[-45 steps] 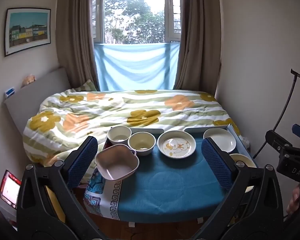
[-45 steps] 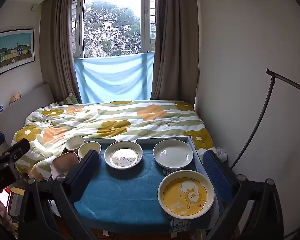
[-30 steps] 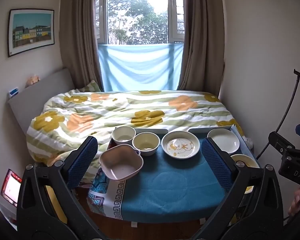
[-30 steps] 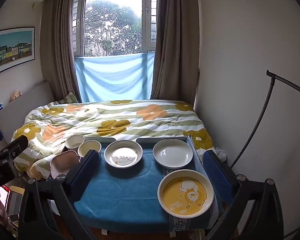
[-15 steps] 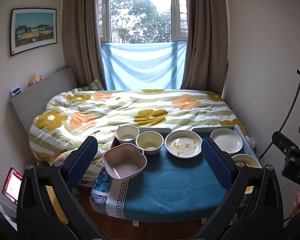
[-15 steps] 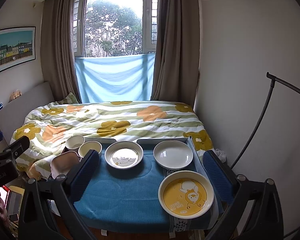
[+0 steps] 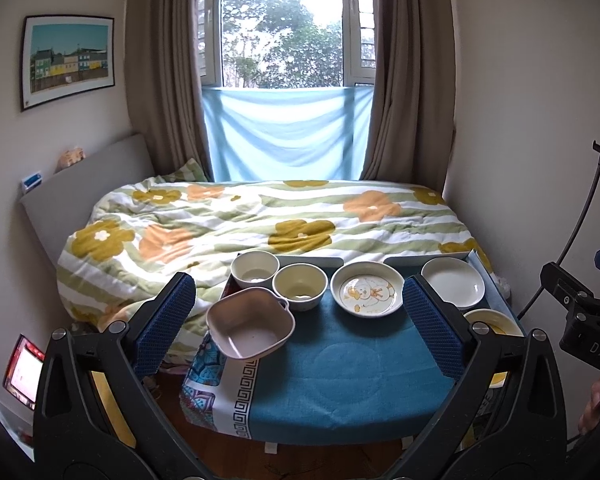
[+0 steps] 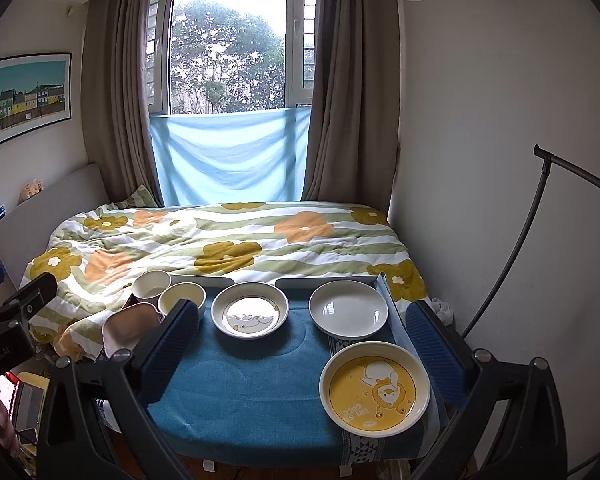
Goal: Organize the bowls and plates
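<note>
3 bowls (image 7: 299,286), 3 plates (image 8: 374,385) on blue-clothed counter (image 7: 340,380); left claw (image 7: 300,324) and right claw (image 8: 304,354) both spread apart, empty

My right claw (image 8: 302,344) hangs spread wide and empty above the near edge of the desk (image 8: 240,392), which wears a blue cloth and stands against the foot of the flowered bed (image 8: 228,240). Close to my right pad sits the yellow cartoon plate (image 8: 374,390), with the plain white plate (image 8: 349,309) just behind it and the pale printed plate (image 8: 250,311) to its left. At the far left corner two round bowls (image 8: 168,290) stand side by side, the pink square bowl (image 8: 130,326) in front of them, and my left claw (image 8: 8,320) shows at the picture's left edge.
</note>
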`<state>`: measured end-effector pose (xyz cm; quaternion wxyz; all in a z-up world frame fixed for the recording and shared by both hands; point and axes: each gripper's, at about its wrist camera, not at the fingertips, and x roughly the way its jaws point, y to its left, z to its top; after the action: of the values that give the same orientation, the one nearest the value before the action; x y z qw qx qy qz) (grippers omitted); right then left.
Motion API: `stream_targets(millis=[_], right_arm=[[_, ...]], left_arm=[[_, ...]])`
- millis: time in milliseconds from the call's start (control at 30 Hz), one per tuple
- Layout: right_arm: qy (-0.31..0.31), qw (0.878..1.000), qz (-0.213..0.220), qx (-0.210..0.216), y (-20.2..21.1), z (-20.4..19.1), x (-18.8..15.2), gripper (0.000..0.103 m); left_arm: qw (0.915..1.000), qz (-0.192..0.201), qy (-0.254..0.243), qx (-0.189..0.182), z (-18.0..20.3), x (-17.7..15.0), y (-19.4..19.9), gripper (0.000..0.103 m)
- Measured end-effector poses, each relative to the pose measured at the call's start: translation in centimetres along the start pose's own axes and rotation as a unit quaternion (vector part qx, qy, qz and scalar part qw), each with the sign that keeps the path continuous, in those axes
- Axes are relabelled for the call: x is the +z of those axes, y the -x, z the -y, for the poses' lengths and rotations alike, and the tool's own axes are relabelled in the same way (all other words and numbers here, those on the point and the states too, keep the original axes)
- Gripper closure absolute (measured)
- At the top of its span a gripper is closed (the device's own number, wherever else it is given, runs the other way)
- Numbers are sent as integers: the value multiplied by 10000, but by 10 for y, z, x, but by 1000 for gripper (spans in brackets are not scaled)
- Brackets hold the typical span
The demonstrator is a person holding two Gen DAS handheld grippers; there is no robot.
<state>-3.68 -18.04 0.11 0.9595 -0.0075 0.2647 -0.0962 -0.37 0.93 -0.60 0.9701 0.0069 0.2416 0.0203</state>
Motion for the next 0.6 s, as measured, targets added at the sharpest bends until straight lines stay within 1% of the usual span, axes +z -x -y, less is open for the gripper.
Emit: stream_targets(millis=[267, 600], right_arm=[[10, 10000, 1, -4, 0, 1, 0, 0], [15, 10000, -16, -41, -2, 3, 2, 0]], left_arm=[[10000, 66, 68, -27, -4, 1, 3, 0], [10000, 42, 35, 4, -4, 2, 3, 0]])
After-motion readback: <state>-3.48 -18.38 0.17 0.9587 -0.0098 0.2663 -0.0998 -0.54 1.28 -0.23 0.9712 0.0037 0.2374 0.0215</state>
